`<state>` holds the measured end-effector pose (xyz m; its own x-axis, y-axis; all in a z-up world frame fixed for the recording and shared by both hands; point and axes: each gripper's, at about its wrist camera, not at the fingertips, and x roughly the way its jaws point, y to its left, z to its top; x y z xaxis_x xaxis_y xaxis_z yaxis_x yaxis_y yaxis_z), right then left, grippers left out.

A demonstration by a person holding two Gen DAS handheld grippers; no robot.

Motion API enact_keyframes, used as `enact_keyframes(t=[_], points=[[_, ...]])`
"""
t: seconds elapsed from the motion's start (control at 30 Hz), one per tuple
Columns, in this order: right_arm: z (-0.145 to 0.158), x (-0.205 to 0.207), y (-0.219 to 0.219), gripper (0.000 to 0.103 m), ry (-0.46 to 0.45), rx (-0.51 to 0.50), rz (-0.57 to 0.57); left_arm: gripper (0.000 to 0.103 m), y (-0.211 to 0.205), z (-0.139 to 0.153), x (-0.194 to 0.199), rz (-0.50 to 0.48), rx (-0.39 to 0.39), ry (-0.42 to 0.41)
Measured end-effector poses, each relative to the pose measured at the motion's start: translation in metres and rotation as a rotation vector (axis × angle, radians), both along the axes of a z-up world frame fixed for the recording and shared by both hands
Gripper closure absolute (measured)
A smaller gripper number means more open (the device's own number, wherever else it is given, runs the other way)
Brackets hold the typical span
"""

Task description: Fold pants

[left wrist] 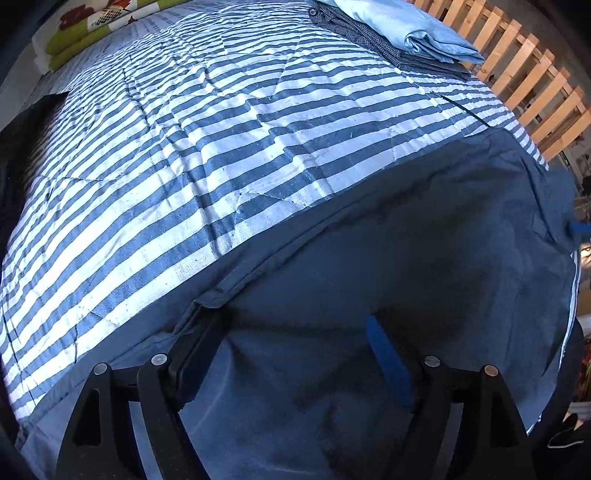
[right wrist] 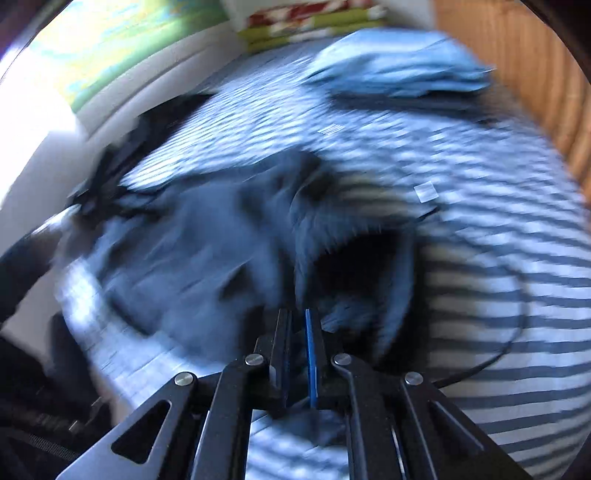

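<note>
Dark blue pants (left wrist: 406, 240) lie spread over the near part of a blue-and-white striped quilt (left wrist: 184, 147). My left gripper (left wrist: 291, 332) hangs just above them, open wide, with only flat cloth below the gap and one finger (left wrist: 195, 354) near the pants' edge seam. The right wrist view is blurred. There the pants (right wrist: 192, 251) are bunched on the quilt (right wrist: 498, 295), and a raised fold runs to my right gripper (right wrist: 297, 321), whose jaws stand almost together, shut on the pants cloth.
Folded light blue cloth (left wrist: 417, 33) (right wrist: 399, 70) rests on a grey checked garment (left wrist: 354, 33) at the far side. Wooden slats (left wrist: 535, 85) run along the right. Green floral pillows (left wrist: 85, 26) lie beyond. A black cable (right wrist: 509, 343) crosses the quilt. Dark clothing (right wrist: 122, 162) sits left.
</note>
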<state>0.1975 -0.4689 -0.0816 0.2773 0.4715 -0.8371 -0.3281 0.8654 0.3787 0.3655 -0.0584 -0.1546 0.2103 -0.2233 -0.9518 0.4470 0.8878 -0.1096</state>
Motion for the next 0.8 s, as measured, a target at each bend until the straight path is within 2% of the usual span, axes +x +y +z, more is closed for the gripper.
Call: enact_keyframes(t=[0.03,0.07,0.13,0.17,0.2,0.23,0.27,0.3,0.33,0.4,0.5,0.57,0.63,0.67,0.7,0.73,0.8], points=[[0.0,-0.004,0.005,0.095,0.022,0.018,0.04,0.02,-0.002,-0.001,0.001,0.0,0.002,0.0],[0.001,-0.006,0.007,0.094,0.01,-0.012,0.034,0.02,-0.004,-0.002,0.002,0.0,0.004,0.001],[0.006,-0.005,0.001,0.092,-0.013,-0.058,-0.011,0.019,-0.008,-0.003,0.003,-0.002,0.003,0.001],[0.009,-0.003,-0.005,0.087,-0.027,-0.065,-0.043,0.018,-0.008,-0.004,0.003,-0.003,0.004,0.0],[0.013,-0.001,-0.016,0.073,-0.042,-0.077,-0.092,0.018,-0.01,-0.005,0.003,-0.005,0.004,-0.002],[0.016,0.003,-0.03,0.063,-0.052,-0.094,-0.153,0.018,-0.01,-0.005,0.002,-0.009,0.005,-0.004],[0.018,0.007,-0.041,0.047,-0.064,-0.104,-0.193,0.017,-0.01,-0.005,0.002,-0.013,0.006,-0.005],[0.02,0.01,-0.053,0.04,-0.079,-0.111,-0.23,0.016,-0.011,-0.006,0.002,-0.018,0.006,-0.007],[0.02,0.013,-0.065,0.038,-0.075,-0.11,-0.255,0.016,-0.012,-0.006,0.002,-0.018,0.003,-0.008],[0.005,0.032,-0.083,0.037,0.0,-0.088,-0.289,0.014,-0.014,-0.007,0.003,-0.013,-0.003,-0.009],[-0.027,0.058,-0.099,0.037,0.14,0.037,-0.287,0.012,-0.018,-0.01,0.003,-0.017,0.003,-0.014],[-0.045,0.072,-0.093,0.037,0.216,0.141,-0.232,0.012,-0.021,-0.011,0.003,-0.02,0.007,-0.015],[-0.053,0.078,-0.079,0.036,0.234,0.159,-0.198,0.012,-0.022,-0.011,0.003,-0.018,0.004,-0.013],[-0.052,0.077,-0.072,0.038,0.214,0.143,-0.193,0.012,-0.022,-0.012,0.003,-0.018,0.004,-0.013],[-0.051,0.078,-0.065,0.048,0.214,0.118,-0.19,0.012,-0.023,-0.012,0.003,-0.018,0.005,-0.014],[-0.051,0.078,-0.058,0.05,0.22,0.089,-0.194,0.012,-0.024,-0.012,0.003,-0.019,0.006,-0.017],[-0.047,0.076,-0.051,0.069,0.208,0.056,-0.209,0.012,-0.023,-0.013,0.003,-0.021,0.004,-0.021]])
